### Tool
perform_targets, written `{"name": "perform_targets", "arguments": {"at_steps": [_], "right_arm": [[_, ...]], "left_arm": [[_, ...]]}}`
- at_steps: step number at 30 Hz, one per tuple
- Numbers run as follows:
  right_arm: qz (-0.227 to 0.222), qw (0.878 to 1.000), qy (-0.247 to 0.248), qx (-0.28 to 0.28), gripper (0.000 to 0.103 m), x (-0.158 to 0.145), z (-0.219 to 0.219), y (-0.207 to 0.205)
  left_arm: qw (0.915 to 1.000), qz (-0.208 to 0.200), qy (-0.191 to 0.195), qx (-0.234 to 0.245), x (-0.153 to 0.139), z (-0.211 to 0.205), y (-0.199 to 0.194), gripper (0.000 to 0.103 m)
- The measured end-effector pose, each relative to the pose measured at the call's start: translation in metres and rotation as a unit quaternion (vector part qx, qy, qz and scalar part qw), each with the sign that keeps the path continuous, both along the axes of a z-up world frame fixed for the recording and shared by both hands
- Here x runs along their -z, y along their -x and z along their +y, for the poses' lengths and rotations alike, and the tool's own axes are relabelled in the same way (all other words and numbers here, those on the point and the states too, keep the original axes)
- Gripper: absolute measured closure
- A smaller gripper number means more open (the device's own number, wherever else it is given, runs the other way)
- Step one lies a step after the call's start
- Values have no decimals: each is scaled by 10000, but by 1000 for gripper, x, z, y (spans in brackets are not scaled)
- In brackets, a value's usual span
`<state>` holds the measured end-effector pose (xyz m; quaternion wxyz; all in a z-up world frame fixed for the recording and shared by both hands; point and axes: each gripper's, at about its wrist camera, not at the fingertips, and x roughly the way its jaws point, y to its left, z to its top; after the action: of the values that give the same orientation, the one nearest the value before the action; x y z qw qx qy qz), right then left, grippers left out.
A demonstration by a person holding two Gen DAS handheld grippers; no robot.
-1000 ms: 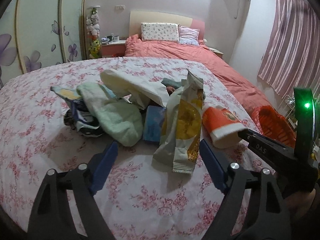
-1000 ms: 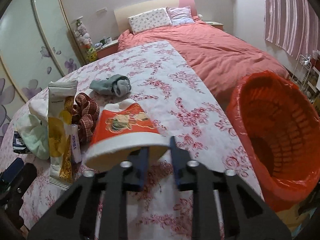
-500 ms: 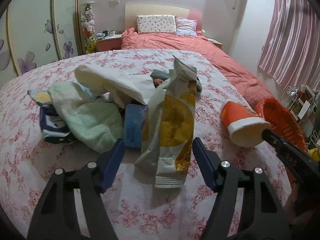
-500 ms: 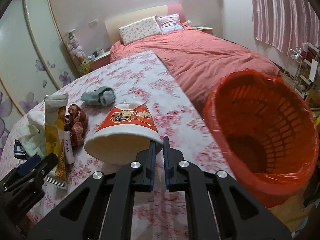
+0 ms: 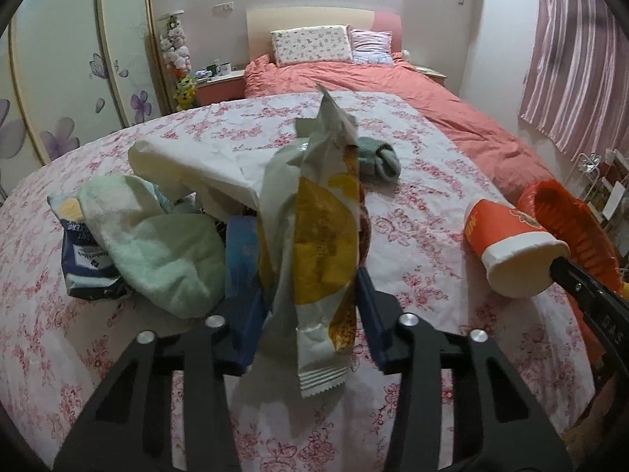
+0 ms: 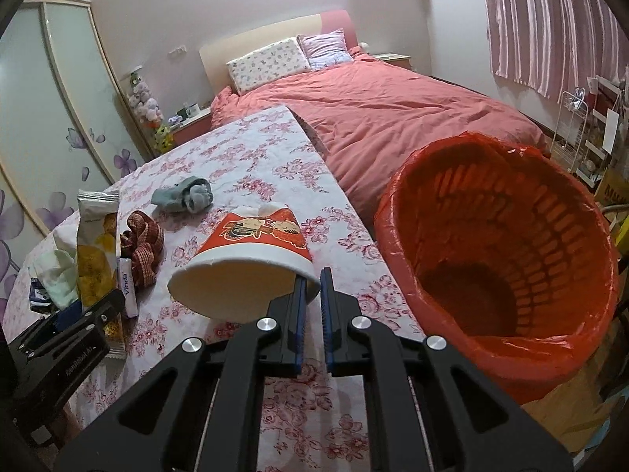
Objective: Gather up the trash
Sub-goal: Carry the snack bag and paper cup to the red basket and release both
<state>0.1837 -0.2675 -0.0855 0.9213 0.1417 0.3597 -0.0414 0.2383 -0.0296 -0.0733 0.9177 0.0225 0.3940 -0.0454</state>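
Note:
A yellow-and-white snack wrapper [image 5: 318,251] stands upright against a pile of cloths on the floral bedspread [image 5: 412,204]. My left gripper [image 5: 310,314] has a blue pad on each side of the wrapper. Its jaws are closing, and the pads sit right at the wrapper's edges. My right gripper [image 6: 312,275] is shut on the rim of a red paper cup [image 6: 251,251], held tilted above the bedspread. Just right of the cup, a red bag-lined bin [image 6: 393,212] stands open. The left wrist view shows the cup [image 5: 507,244] in front of the bin [image 5: 566,212].
The pile holds a green towel [image 5: 165,247], a cream cloth [image 5: 196,161], a dark blue packet [image 5: 84,259] and a blue pack [image 5: 240,251]. A grey sock [image 6: 184,196], a brown plaid scrunchie [image 6: 141,244] and a tissue pack [image 6: 127,287] lie nearby. A coral duvet [image 6: 393,118] is beyond.
The left gripper moved forward around the wrapper and its jaws narrowed onto it. The right gripper carried the cup to the right, nearer the bin.

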Motion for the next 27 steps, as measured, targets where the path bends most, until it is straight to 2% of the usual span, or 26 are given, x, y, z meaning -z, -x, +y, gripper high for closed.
{"name": "perform_targets", "arguments": {"at_steps": [7,15,27], "right_arm": [[-243,9997,-66,26,96,-13,-5,6],[-557,9983,-125,153,96,-29,-18,18],[-1060,9885,19,1076,96,-45,-77,49]], "left_arm": [[9995,-267,120,154,-21,3,8,65],[9980,-418,245,407,-45,-18,19,65],[9887,-374,682,1278,-63,-88,30,65]]}}
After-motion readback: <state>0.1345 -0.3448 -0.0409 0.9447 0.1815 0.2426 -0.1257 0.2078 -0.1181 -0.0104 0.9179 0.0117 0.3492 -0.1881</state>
